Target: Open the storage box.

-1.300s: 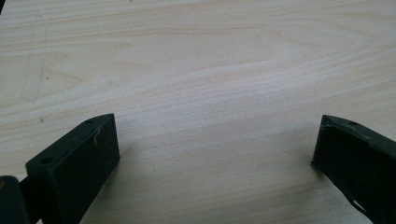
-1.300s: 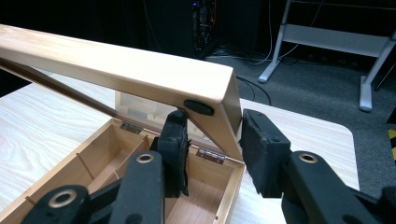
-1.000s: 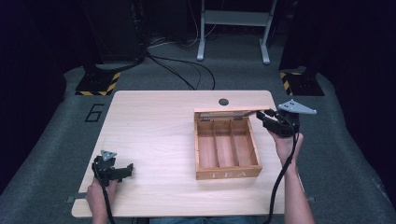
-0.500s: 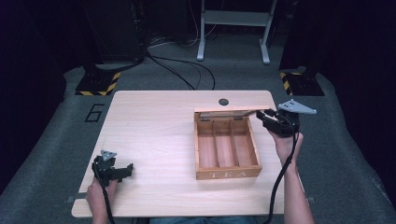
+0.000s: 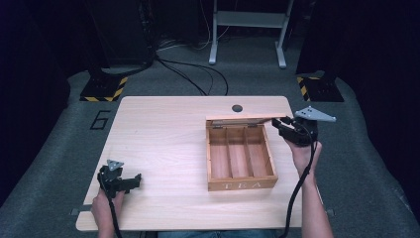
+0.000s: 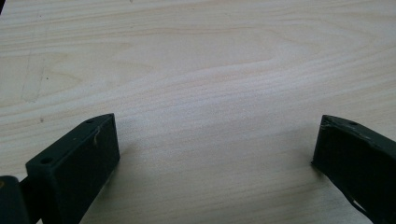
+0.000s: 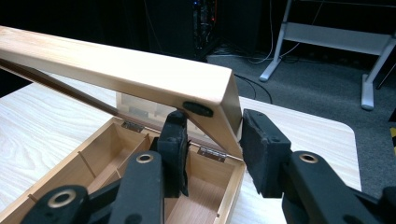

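The right gripper (image 7: 212,140) has its fingers clenched on the corner of the raised lid (image 7: 140,74) of the pale wooden three-compartment tea box (image 5: 241,157), which lies directly below them on the light wooden desk (image 5: 163,134). The corner could slip from this narrow bite and the lid slam down. The left gripper (image 6: 215,149), fingers released, hovers over bare desk.

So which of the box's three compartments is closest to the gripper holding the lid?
The rightmost compartment of the tea box, beside the right gripper clamped on the lid; the other two lie farther left.

Two black tongs, left (image 5: 130,181) and right (image 5: 277,124), each topped by a grey three-cornered plate and trailing a black cable; forearms bare.
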Demonstrator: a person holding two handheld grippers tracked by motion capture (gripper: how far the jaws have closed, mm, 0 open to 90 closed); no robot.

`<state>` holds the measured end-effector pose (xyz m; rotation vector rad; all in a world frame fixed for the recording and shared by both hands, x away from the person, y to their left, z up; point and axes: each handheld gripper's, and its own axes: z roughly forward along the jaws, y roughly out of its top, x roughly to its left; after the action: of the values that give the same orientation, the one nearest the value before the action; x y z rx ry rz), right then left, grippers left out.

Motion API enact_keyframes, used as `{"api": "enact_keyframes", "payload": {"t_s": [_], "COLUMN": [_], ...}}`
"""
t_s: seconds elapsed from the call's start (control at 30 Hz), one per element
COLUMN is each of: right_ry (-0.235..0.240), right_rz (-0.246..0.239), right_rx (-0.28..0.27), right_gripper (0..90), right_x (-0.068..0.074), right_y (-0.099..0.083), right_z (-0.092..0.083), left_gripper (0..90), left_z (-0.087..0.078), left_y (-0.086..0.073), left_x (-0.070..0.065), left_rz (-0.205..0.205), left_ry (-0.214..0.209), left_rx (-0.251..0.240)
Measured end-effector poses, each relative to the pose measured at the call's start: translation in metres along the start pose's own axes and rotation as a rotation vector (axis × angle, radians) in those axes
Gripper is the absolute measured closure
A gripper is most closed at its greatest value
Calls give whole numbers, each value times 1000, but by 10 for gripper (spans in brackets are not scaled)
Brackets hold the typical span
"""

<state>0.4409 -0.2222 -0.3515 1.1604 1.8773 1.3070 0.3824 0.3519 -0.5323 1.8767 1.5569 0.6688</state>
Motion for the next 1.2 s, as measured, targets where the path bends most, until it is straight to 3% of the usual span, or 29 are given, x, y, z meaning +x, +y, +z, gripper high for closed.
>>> {"api": "enact_keyframes", "payload": {"t_s": [0.67, 1.2], "right_ry": [-1, 22], "right_rz": [-8, 7], "right_rx": [2, 20], "right_gripper": [606, 577], "right_x": [5, 11], "right_y": [-12, -39], "right_z": [-7, -17], "left_gripper": [3, 3], "left_z": [0, 0], "left_y": [0, 0], "left_x": [0, 0], "left_rz": [0, 0], "left_ry": [0, 0], "left_rx": [0, 0]}}
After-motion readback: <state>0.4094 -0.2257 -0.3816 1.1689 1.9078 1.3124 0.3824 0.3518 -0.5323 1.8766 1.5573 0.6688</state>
